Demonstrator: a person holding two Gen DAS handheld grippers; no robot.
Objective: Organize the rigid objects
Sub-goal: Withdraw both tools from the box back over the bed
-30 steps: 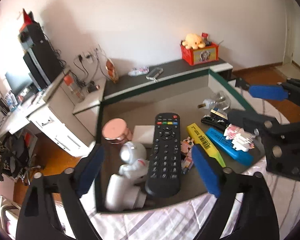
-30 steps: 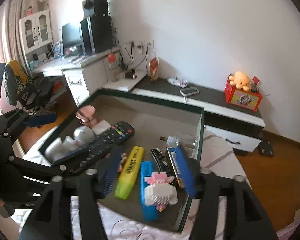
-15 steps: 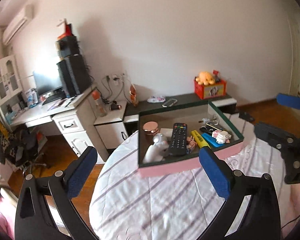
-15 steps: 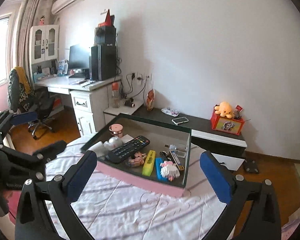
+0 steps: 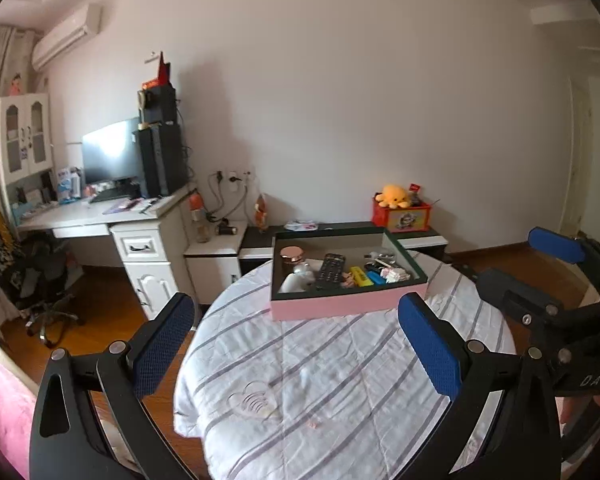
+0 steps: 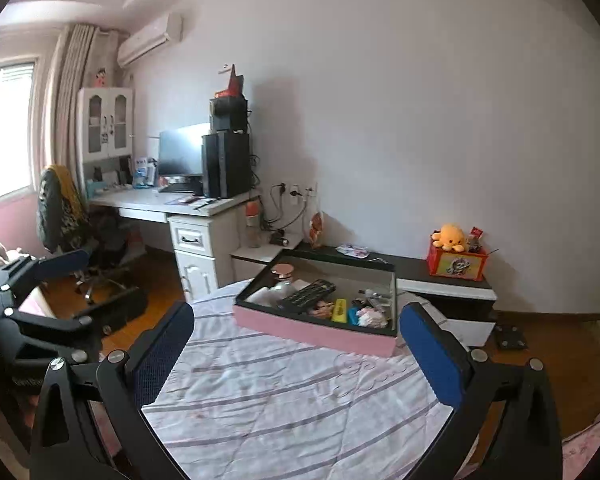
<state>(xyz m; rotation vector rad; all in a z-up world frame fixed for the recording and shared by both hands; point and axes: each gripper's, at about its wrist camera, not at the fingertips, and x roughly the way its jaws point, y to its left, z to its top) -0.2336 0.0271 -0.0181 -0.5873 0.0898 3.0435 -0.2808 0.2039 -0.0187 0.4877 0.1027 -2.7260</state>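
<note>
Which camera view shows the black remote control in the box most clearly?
The left wrist view: the remote control lies lengthwise toward the camera, its coloured buttons visible. The right wrist view shows it slantwise and blurrier, inside the same pink box.

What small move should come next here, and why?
Probably none toward the box: the remote, markers and toys all lie inside it, and the striped cloth around it is bare. Both the left gripper and right gripper stand open and empty, so setting them down seems sensible.
</note>
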